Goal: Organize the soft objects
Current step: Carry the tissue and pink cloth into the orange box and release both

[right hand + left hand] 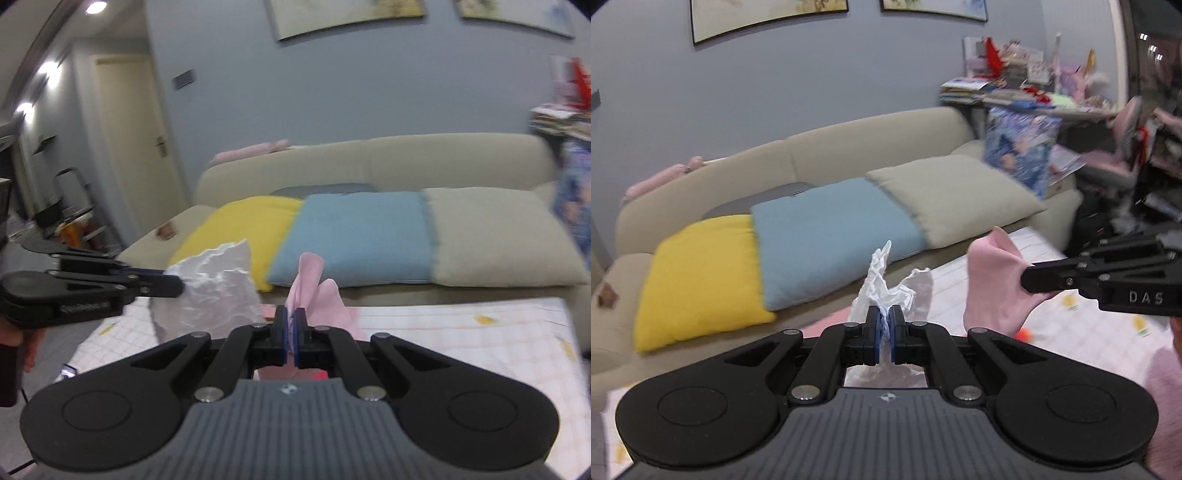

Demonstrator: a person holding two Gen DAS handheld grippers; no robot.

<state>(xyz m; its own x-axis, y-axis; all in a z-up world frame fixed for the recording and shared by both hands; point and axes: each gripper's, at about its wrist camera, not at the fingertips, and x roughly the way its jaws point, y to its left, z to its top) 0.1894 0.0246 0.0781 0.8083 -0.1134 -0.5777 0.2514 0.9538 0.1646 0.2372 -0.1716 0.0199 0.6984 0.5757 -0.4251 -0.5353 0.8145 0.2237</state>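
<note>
Two soft things up in the air, one per gripper

The crinkly white plastic bag (882, 291) is pinched at its bunched-up top, with a wrinkled peak poking up and the rest hanging loose below; from the other side it looks like a puffy translucent lump (218, 291). Off to its right, the pink cloth (993, 280) is clamped at one edge, floppy and folded, with its free end sticking up (314, 291). Both are held above the checked pink-and-white sheet (461, 332).

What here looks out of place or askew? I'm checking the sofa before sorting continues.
On the sofa, the yellow cushion, blue cushion and beige cushion lie flat and overlapping, slumped toward the seat's front edge. A pink cloth is draped over the backrest.
</note>
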